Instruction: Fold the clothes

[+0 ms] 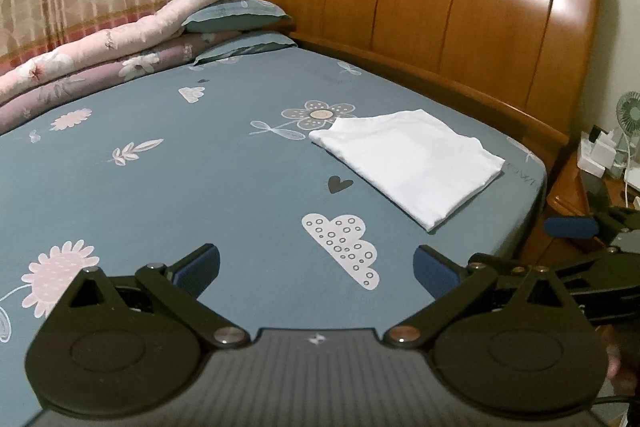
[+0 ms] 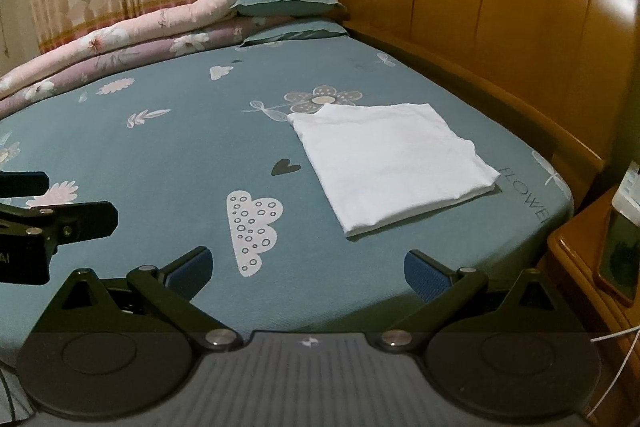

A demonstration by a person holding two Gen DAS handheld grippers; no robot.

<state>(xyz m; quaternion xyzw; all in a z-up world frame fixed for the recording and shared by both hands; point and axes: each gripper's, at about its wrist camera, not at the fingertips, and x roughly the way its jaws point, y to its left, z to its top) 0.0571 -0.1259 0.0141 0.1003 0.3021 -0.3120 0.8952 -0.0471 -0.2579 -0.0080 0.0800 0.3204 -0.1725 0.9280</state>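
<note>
White cloth, a folded garment (image 1: pixel 408 163), lies as a flat, neat rectangle on the blue-green patterned bed (image 1: pixel 200 195), near the wooden headboard (image 1: pixel 460 7) and close to the bed's right-hand edge, beside a printed heart and cloud. Both tools hover low over the near edge of the bed, well apart from it. The left gripper (image 1: pixel 316 269) has its fingers spread wide and holds nothing; the right gripper (image 2: pixel 306 267) is the same, wide open and empty. Judging by the squared edges and stacked layers, the folding looks finished or at its last step. No other loose clothing shows in either view. If another fold is wanted, the next move calls for reaching forward to the near edge and pinching all layers together so they do not slide apart.
</note>
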